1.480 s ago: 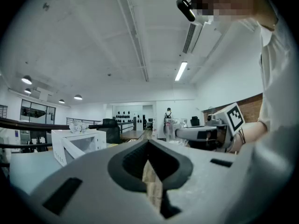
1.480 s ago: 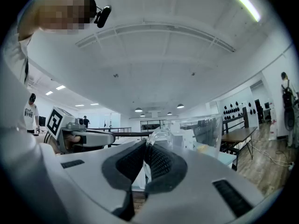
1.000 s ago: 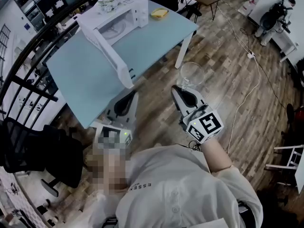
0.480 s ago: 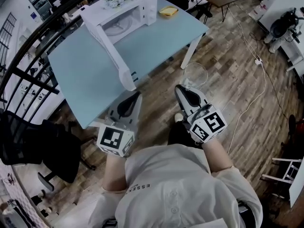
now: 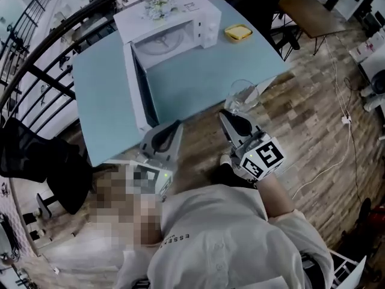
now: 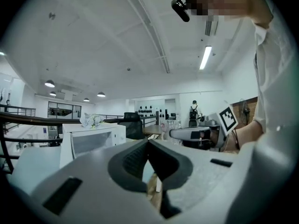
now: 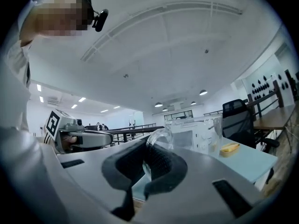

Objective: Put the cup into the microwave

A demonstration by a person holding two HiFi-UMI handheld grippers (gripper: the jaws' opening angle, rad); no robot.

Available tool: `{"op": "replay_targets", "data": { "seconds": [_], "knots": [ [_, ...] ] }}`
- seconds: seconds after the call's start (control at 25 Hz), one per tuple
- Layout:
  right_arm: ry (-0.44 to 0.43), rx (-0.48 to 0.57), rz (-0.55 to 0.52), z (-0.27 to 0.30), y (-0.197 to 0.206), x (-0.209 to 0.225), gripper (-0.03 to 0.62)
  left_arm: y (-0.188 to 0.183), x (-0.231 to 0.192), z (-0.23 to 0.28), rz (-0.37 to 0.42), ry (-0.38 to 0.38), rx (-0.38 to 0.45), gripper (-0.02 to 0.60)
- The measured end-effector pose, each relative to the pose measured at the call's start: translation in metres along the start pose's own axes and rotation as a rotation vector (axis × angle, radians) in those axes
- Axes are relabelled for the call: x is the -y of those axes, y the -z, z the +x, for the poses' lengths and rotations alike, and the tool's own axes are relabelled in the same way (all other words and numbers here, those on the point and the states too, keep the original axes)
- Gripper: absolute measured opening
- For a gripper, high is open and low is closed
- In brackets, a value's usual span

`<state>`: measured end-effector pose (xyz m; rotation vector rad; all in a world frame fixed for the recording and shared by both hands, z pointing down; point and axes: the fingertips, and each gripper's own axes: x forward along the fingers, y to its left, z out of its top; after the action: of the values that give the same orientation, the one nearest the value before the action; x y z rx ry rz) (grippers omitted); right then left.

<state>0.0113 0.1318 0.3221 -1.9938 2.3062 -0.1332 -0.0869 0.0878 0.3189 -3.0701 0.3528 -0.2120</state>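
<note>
The clear glass cup (image 5: 242, 95) hangs upright over the near edge of the light blue table (image 5: 204, 77). My right gripper (image 5: 227, 114) is shut on its handle. In the right gripper view the cup (image 7: 194, 134) stands just beyond the closed jaws of that gripper (image 7: 148, 155). The white microwave (image 5: 174, 26) sits at the far side of the table, its door (image 5: 139, 86) swung open toward me. My left gripper (image 5: 174, 127) hovers at the table's near edge, just right of the door's near end, shut with nothing in it. Its jaws meet in the left gripper view (image 6: 148, 146), with the microwave (image 6: 93, 136) beyond.
A yellow object (image 5: 238, 33) lies on the table right of the microwave. A black chair (image 5: 36, 155) stands at the left by a dark railing (image 5: 54, 59). Another table and chair (image 5: 313, 14) stand at the far right on the wooden floor.
Both grippers have moved forward to the table. The cup, earlier over the floor, now hangs above the table's near edge. The open door is now close to my left gripper.
</note>
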Motion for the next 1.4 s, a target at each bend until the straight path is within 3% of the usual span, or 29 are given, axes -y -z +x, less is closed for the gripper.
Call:
{"op": "replay_targets", "data": {
  "seconds": [0.32, 0.64, 1.04, 1.4],
  "knots": [
    [-0.242, -0.1, -0.05, 0.017, -0.011, 0.092, 0.018, -0.011, -0.005, 0.099, -0.071, -0.195, -0.017, 0.0],
    [-0.394, -0.161, -0.041, 0.057, 0.004, 0.128, 0.018, -0.004, -0.032, 0.128, -0.108, -0.324, -0.045, 0.0],
    [-0.564, -0.191, -0.004, 0.164, 0.024, 0.135, 0.018, 0.009, -0.106, 0.162, -0.152, -0.372, -0.047, 0.0],
    [-0.643, -0.25, 0.029, 0.255, 0.062, 0.138, 0.018, 0.025, -0.173, 0.185, -0.175, -0.385, -0.075, 0.0]
  ]
}}
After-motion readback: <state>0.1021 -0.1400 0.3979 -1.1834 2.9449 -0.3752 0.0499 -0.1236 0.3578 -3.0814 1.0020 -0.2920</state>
